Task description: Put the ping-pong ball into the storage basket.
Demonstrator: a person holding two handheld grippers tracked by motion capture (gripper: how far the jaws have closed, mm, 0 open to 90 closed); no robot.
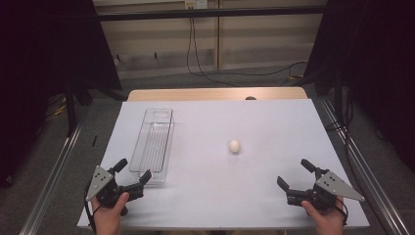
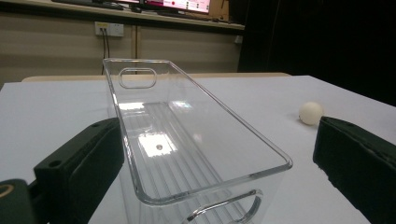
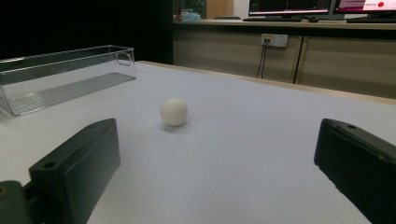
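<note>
White covering spreads over the desk (image 1: pixel 210 196), with dark curtains at both sides and a wood-panelled wall with cables behind. On that sheet the egg (image 1: pixel 235 146) lies by itself a little right of the middle, pale and small, touching nothing. Left of it, and well apart, stands the clear bin (image 1: pixel 154 142), a long narrow plastic box with handle cut-outs at its ends and nothing inside.

At the near edge a person holds a tool in each hand. The left tool (image 1: pixel 132 172) has its jaws spread wide around the bin's near end, one on either side of it; in the left gripper view the left jaw stands just beside the wall, though whether it touches I cannot tell. The right tool (image 1: pixel 294 172) is also spread wide and grips nothing, aimed across bare sheet at the egg, which sits between its jaws but far ahead in the right gripper view.

This looks like the very start: the likely job is putting the egg into the bin. The next move calls for the right tool to advance, straddle the egg and close gently, since it can roll or crack.
</note>
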